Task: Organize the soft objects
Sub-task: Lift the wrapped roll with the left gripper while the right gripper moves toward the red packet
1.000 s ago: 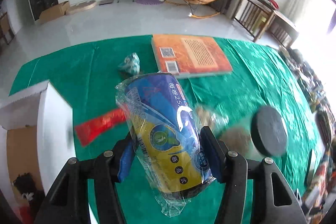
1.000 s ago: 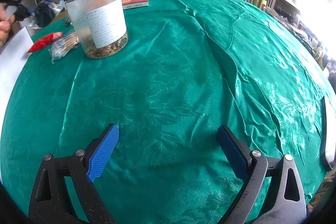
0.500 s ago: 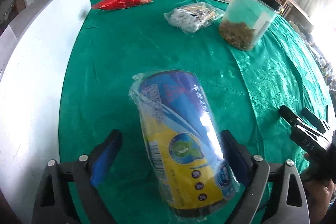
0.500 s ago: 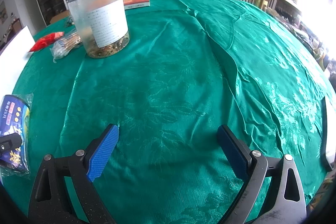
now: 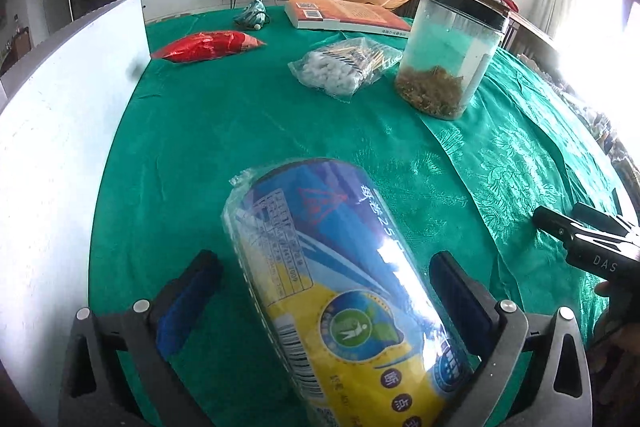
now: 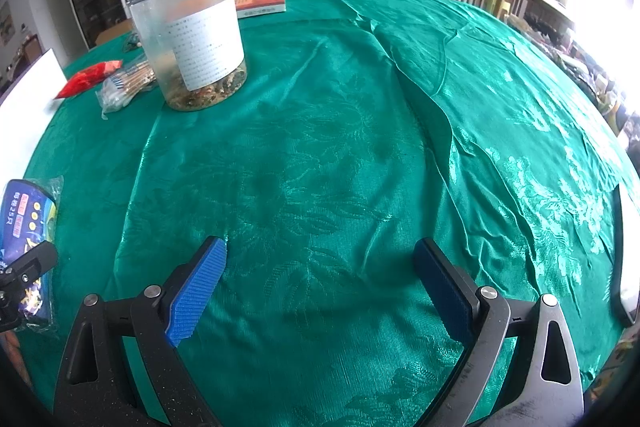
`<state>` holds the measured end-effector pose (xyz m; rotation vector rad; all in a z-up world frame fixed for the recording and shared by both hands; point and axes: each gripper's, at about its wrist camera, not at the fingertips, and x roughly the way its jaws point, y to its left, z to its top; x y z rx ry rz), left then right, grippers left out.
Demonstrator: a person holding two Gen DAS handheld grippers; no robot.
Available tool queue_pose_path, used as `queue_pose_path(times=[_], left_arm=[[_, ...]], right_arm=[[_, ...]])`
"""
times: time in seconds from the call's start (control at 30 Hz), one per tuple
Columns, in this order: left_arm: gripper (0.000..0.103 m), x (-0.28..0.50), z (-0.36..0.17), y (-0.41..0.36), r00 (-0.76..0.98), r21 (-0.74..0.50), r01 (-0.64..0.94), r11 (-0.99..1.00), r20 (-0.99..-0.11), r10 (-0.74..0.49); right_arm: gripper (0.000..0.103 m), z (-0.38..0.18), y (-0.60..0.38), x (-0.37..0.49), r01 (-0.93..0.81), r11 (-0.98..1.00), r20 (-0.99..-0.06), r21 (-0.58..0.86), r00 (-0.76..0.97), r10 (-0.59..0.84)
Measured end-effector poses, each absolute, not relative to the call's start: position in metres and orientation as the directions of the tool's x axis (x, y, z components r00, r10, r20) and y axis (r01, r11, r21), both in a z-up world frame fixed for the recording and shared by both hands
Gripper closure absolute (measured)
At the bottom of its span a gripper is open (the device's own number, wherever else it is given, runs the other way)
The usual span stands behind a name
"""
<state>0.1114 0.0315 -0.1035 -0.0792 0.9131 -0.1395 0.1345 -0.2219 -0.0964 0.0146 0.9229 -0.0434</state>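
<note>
A blue and yellow roll pack in clear wrap (image 5: 340, 287) lies on the green cloth between the fingers of my left gripper (image 5: 324, 259). The jaws are opening; a gap shows at the left pad (image 5: 188, 299), and neither pad presses on the pack. The right wrist view shows the same pack (image 6: 24, 219) at its far left edge. My right gripper (image 6: 320, 247) hovers open over bare green cloth, nothing between its fingers. Other soft items lie farther back: a red packet (image 5: 208, 45), a bag of cotton swabs (image 5: 344, 67) and a small teal bundle (image 5: 252, 15).
A tall white box wall (image 5: 52, 147) runs along the left side. A clear jar with a black lid (image 5: 448, 59) stands at the back right, and an orange book (image 5: 348, 17) lies behind it. The green tablecloth (image 6: 360, 147) is creased down its middle.
My left gripper came down toward the table with the pack, then its jaws spread and let go of it. The right gripper has not moved.
</note>
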Motion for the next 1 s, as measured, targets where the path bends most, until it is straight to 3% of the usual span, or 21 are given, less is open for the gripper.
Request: queue_pose_path(times=[0.8,1.0], left_arm=[[0.0,0.11,-0.103,0.041,0.599,-0.16,0.143,0.977,-0.772,-0.214],[0.0,0.11,-0.103,0.041,0.599,-0.159,0.143,0.977,-0.772,-0.213]], right_arm=[[0.007,-0.095,-0.219,0.131,0.025,1.0,-0.793,-0.006,0.609,-0.02],[0.008,-0.039,-0.168,0.13,-0.161,0.986,-0.701,0.032,0.7,0.137]])
